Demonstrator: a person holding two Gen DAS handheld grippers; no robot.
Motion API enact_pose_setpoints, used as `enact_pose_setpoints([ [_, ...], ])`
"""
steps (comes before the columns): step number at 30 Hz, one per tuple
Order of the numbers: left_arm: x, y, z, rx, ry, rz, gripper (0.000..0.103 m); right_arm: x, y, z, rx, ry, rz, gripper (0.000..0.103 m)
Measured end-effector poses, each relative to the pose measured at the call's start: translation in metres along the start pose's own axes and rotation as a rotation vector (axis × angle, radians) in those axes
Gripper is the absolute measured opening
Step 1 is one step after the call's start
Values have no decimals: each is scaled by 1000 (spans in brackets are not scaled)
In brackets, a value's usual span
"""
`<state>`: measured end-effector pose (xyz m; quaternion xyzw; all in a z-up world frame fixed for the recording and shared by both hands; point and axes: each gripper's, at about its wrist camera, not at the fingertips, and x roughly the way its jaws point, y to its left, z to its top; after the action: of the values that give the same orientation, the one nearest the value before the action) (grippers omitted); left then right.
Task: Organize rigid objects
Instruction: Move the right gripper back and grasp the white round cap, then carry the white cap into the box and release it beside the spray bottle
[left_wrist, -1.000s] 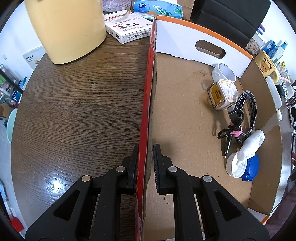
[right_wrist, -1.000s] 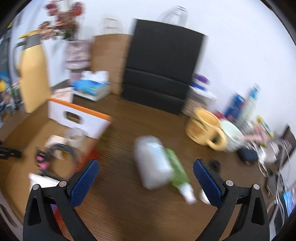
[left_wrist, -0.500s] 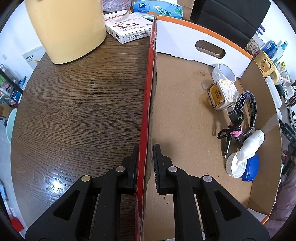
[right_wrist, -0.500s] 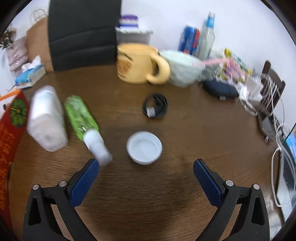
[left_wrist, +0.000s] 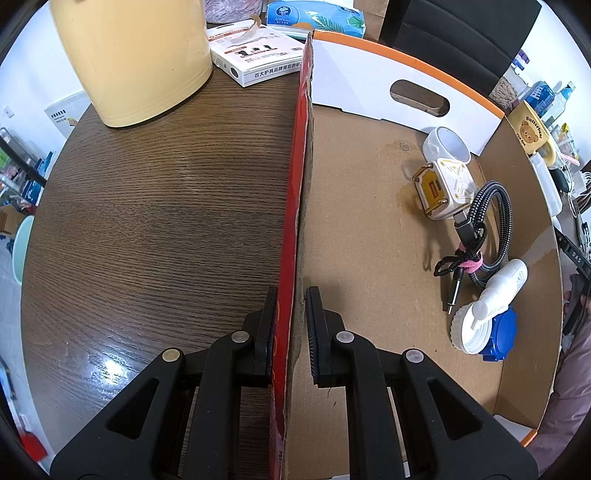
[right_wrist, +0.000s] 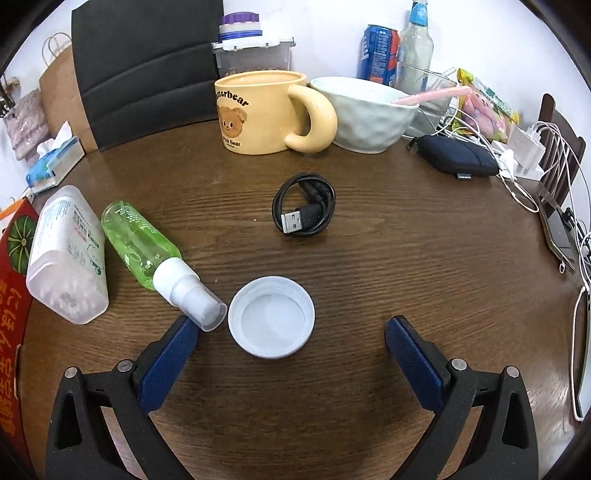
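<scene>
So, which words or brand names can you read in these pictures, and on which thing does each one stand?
"Butterbear", partly cut off in the right wrist view, and "Pick Bear": yellow mug.
"Vinda": blue tissue pack.
"百大护具品牌背后的研": white box, side.
"DAS": black strap at the right edge.
Unreadable: print on the white bottle, green spray bottle, blue can; gold characters on the red box wall.

The yellow mug (right_wrist: 258, 112) reads "Butterbear" above its bear and "Pick Bear" below. A black strap (left_wrist: 574, 253) at the left view's edge shows "DAS".
</scene>
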<state>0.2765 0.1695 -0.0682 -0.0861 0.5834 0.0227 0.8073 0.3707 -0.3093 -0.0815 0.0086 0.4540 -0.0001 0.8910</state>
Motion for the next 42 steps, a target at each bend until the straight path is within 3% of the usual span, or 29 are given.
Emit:
enact_pose_setpoints([
  [5, 0, 0, 0, 0, 0, 0, 9, 0, 0, 1, -3, -1, -4, 103],
  [7, 0, 0, 0, 0, 0, 0, 9, -2, 1, 0, -9, -10, 0, 98],
  [8, 0, 0, 0, 0, 0, -1, 9, -5, 2, 0, -14, -28, 1, 80],
  [9, 0, 0, 0, 0, 0, -1, 9, -9, 3, 0, -19, -50, 2, 51],
  [10, 0, 0, 0, 0, 0, 0, 9, -11, 3, 0, -21, -59, -2, 45],
  [17, 0, 0, 0, 0, 0, 0, 9, -28, 16, -3, -62, -142, -40, 45],
  [29, 0, 0, 0, -1, 0, -1, 9, -75, 41, -24, -36, -362, -117, 45],
  [42, 0, 0, 0, -2, 0, -2, 9, -97, 100, -35, -110, -418, 20, 45],
])
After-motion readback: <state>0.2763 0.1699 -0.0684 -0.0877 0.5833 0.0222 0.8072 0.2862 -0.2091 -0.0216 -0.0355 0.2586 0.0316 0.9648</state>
